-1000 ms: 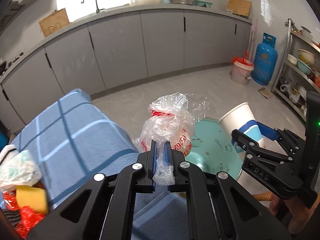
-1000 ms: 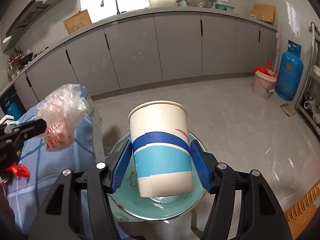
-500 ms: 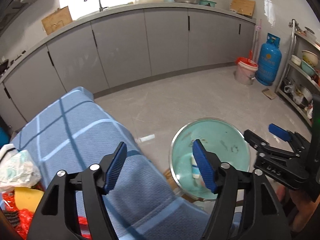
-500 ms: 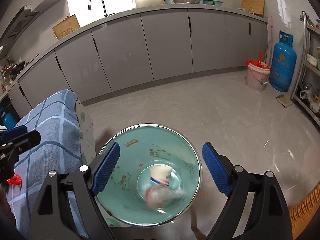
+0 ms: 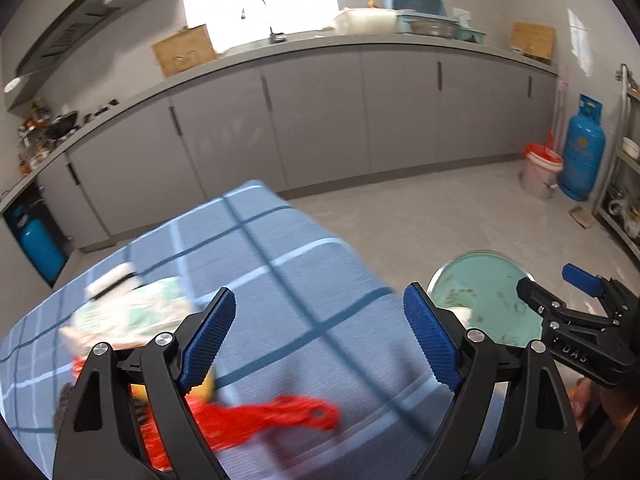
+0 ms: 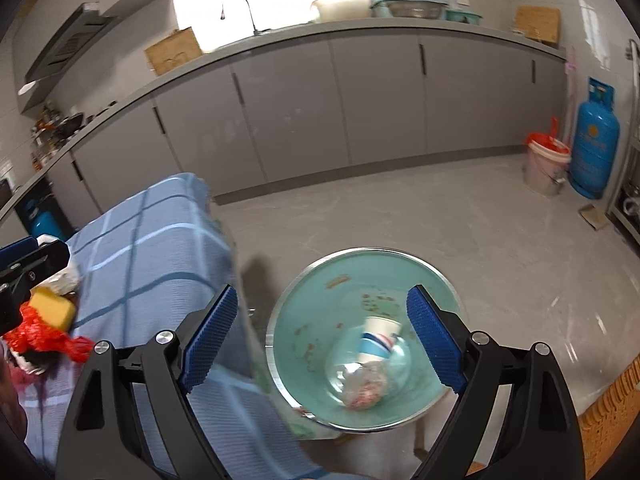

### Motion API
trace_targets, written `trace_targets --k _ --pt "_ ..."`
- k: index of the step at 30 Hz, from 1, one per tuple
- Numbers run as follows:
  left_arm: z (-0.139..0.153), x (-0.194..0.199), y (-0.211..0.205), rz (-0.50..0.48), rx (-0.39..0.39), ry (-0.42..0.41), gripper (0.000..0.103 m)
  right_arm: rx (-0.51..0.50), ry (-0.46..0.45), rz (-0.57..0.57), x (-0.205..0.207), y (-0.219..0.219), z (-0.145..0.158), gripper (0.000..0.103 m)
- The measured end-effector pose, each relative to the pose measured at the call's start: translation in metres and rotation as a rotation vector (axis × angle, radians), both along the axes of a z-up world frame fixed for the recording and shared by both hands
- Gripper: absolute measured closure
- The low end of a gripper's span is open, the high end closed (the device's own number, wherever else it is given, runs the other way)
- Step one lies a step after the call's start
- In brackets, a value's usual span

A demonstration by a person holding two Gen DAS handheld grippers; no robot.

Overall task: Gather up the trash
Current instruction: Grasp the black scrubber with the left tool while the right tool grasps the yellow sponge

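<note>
Your paper cup (image 6: 379, 343) and the crumpled plastic bag (image 6: 365, 387) already lie at the bottom of the teal basin (image 6: 320, 292), bag just in front of cup. Beside the basin, on the blue checked cloth (image 5: 280, 280), more trash waits: a red plastic bag (image 5: 272, 416), a yellow sponge (image 6: 53, 307) touching it, and a pale wrapper (image 5: 128, 312) behind them.

Your left gripper (image 5: 320, 344) hangs over the cloth, its jaws opening with nothing between them. Your right gripper (image 6: 320, 340) hangs over the basin, fingers spread wide and empty.

The red bag is thin and limp (and blurred here, so its edges are unclear); pinch too low and you may catch the cloth and drag the whole pile. The sponge could tumble off if nudged.
</note>
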State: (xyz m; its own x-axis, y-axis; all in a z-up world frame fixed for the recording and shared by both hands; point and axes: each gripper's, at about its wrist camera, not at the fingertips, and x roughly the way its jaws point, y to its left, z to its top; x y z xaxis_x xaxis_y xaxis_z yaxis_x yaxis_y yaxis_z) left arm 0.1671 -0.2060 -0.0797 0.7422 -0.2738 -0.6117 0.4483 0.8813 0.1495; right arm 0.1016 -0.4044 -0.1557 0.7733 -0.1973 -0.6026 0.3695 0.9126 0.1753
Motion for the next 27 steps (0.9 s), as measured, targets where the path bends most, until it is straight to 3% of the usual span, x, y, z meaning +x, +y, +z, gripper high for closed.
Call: trace_targets --k 6,11,17,25,26,27 --pt "0.013 -0.012 0.062 0.092 0.004 -0.039 0.017 -0.009 -0.002 0.102 0.011 0.049 0.011 0.017" --pt "0.013 -0.019 0.128 0.230 0.043 -0.069 0.015 -0.019 -0.010 0.190 0.019 0.092 0.020 0.017" --pt "-0.009 -0.013 0.183 0.332 0.024 0.041 0.015 -0.038 -0.015 0.292 0.028 0.141 0.026 0.016" --pt "-0.019 -0.002 0.183 0.303 -0.073 0.133 0.017 -0.075 -0.023 0.348 0.026 0.176 0.032 0.013" --pt "-0.023 0.000 0.181 0.292 -0.080 0.154 0.023 -0.073 -0.022 0.348 0.025 0.177 0.032 0.013" --pt "-0.026 0.001 0.179 0.284 -0.082 0.166 0.047 -0.072 -0.021 0.346 0.024 0.176 0.032 0.013"
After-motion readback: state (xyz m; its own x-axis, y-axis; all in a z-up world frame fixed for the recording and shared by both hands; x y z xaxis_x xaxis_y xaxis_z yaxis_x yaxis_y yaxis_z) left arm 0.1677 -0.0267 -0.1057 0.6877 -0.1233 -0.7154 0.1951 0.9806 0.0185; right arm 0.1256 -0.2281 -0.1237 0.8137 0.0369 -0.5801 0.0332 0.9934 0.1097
